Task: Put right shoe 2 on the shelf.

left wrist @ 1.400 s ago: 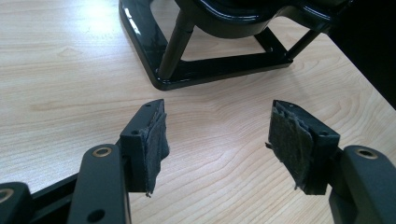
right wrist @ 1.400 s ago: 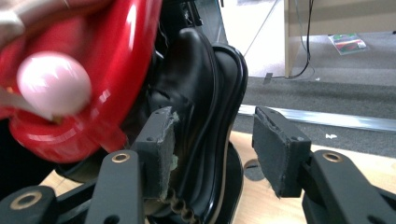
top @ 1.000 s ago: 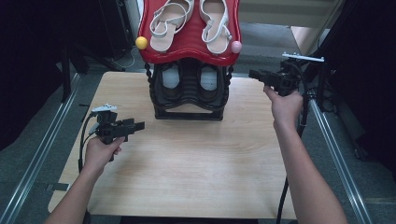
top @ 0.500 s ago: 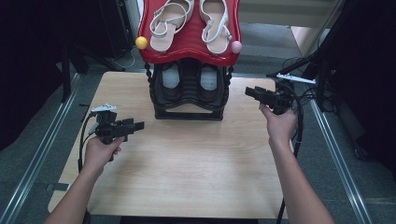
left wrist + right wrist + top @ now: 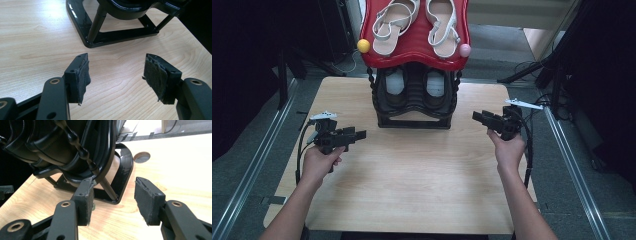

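Tongs of the right gripper (image 5: 478,117), jaws apart and empty, have descended beside the 2-tier shoe rack (image 5: 414,107), suggesting an approach; left tongs (image 5: 358,134) likewise apart.

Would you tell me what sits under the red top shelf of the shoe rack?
Under the red top shelf, a pair of dark shoes rests on the black lower tier; their front parts are covered by the shelf.

shoe rack (image 5: 414,117): 1 | white sandals (image 5: 393,22): 2 | dark shoes (image 5: 396,86) on the lower shelf: 2 | knobs: 1 yellow (image 5: 363,46), 1 pink (image 5: 465,50) | handheld grippers: 2, left (image 5: 357,135), right (image 5: 478,117) | table (image 5: 412,190): 1
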